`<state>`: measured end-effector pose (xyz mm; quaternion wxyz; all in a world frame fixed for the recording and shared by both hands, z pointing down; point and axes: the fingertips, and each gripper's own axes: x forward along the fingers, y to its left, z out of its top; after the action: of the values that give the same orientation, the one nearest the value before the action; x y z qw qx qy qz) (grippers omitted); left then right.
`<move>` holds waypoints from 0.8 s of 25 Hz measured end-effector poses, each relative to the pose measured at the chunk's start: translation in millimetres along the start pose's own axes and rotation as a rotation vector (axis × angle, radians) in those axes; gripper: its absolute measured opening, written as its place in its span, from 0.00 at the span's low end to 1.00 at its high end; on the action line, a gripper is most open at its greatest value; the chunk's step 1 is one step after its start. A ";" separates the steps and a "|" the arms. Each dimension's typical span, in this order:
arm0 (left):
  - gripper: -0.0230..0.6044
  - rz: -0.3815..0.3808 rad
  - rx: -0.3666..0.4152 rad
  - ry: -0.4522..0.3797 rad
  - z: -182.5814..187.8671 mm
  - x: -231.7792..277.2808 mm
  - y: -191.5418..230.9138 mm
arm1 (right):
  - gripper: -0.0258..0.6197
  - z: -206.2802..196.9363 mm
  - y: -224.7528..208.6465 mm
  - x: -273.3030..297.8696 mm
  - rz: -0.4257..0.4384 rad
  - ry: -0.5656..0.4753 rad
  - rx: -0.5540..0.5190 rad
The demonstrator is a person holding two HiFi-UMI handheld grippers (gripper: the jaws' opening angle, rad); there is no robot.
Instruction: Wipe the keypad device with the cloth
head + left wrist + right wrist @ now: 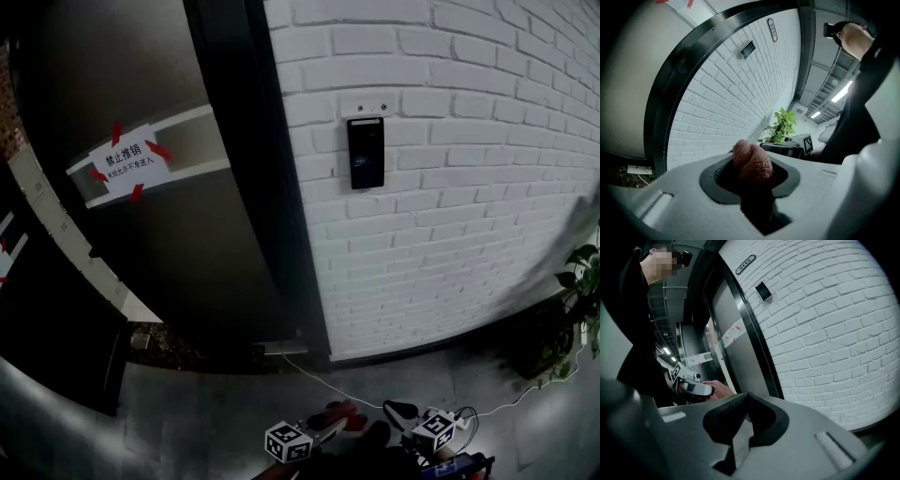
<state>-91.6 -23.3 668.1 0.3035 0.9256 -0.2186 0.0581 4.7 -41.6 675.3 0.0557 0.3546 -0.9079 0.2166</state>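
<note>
The left tool (pixel 750 180) pinches a soft, light, bunched reddish cloth (pixel 752 159); the right tool (pixel 743 416) is closed and empty. The keypad device (pixel 365 153), fixed on the white brick wall (pixel 450 234) well apart, looks rigid and probably wants gentle strokes.

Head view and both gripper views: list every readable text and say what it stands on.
"禁止推销": large top line of the paper sign taped to the door.
The sign's smaller second line: too small to read.
Oval plate on the brick wall above the keypad device: characters too blurred to read.
Keypad device's face: nothing legible.
</note>
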 end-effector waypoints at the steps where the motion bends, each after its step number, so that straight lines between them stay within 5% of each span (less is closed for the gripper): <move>1: 0.22 0.007 0.001 -0.003 6.9 10.1 2.8 | 0.04 5.8 -11.3 1.2 0.006 -0.004 -0.002; 7: 0.22 0.054 0.050 -0.079 65.4 65.7 15.1 | 0.04 37.1 -76.9 -0.2 0.037 -0.039 -0.016; 16: 0.22 0.151 0.178 -0.260 169.8 98.8 22.1 | 0.04 77.8 -117.8 10.8 0.148 -0.063 -0.049; 20: 0.22 0.167 0.310 -0.349 245.0 83.8 19.8 | 0.04 75.8 -125.6 13.8 0.156 -0.052 -0.034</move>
<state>-31.3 -212.3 500.6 0.1096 0.9359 -0.3317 -0.0450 82.2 -165.2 655.1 0.0212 0.2872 -0.9374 0.1957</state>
